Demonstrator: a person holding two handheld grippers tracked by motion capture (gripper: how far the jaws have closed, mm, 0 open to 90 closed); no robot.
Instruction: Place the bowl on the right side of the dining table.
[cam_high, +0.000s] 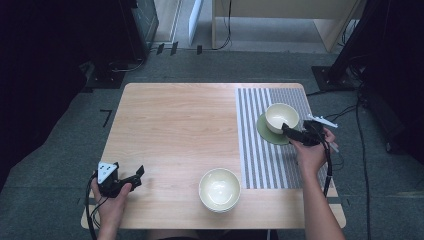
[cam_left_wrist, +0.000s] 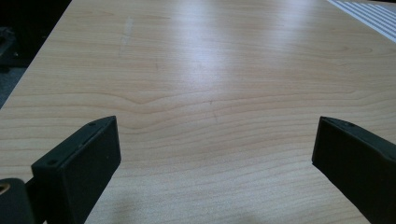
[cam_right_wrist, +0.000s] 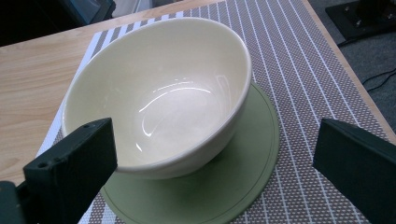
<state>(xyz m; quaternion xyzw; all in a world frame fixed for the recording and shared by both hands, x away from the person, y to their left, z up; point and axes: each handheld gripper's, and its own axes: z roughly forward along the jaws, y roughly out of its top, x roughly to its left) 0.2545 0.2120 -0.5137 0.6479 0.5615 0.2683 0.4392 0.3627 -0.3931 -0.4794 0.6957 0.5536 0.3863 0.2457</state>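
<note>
While the left hand rests at the table's near left corner, its left gripper points toward the table's middle, jaws spread wide with nothing between them. In the left gripper view the two black jaws frame bare wood, and a sliver of the striped mat shows at top right.

Near front centre sits a second bowl, cream, apparently stacked on another, well apart from both grippers.

The right forearm reaches up along the table's right side, and the right hand is over the mat, wrist bent inward. The right gripper points left and away at the bowl. Its jaws stand wide apart and grip nothing.

The bowl stands upright on a green coaster at the far part of the mat. In the high view the jaw tips lie just beside the bowl's near right side; contact cannot be told there. The right gripper view shows more: the bowl is empty and glossy and stands on the coaster, with the left jaw in front of its near wall and the right jaw well clear over the mat.
</note>
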